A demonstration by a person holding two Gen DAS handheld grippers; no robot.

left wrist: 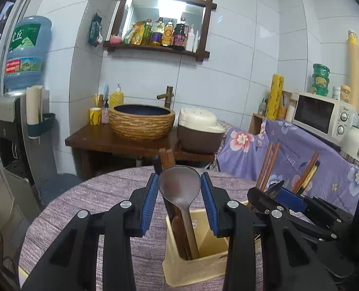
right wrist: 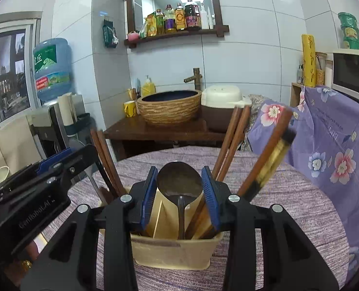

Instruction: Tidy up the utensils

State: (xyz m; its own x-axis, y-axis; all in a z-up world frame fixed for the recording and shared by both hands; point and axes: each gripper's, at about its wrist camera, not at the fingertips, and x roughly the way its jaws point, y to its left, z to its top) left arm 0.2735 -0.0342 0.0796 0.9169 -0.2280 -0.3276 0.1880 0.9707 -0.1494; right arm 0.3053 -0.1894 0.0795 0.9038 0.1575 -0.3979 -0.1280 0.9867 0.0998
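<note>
A cream utensil holder (left wrist: 196, 264) stands on the purple-clothed table; it also shows in the right wrist view (right wrist: 174, 252). In the left wrist view my left gripper (left wrist: 179, 189) has its blue pads either side of the bowl of a metal spoon (left wrist: 179, 184) that stands in the holder beside brown chopsticks (left wrist: 167, 157). In the right wrist view my right gripper (right wrist: 179, 184) likewise brackets a metal spoon (right wrist: 179, 181) standing in the holder. Both sets of pads touch or nearly touch the spoon bowls. More brown chopsticks (right wrist: 230, 138) and a black-gold pair (right wrist: 274, 157) lean in the holder.
The round table (right wrist: 300, 208) carries a purple woven cloth. Behind it stand a wooden counter with a basin (left wrist: 142, 121) and a rice cooker (left wrist: 199, 128). A floral-covered unit with a microwave (left wrist: 324, 116) is at the right, a water dispenser (left wrist: 22, 111) at the left.
</note>
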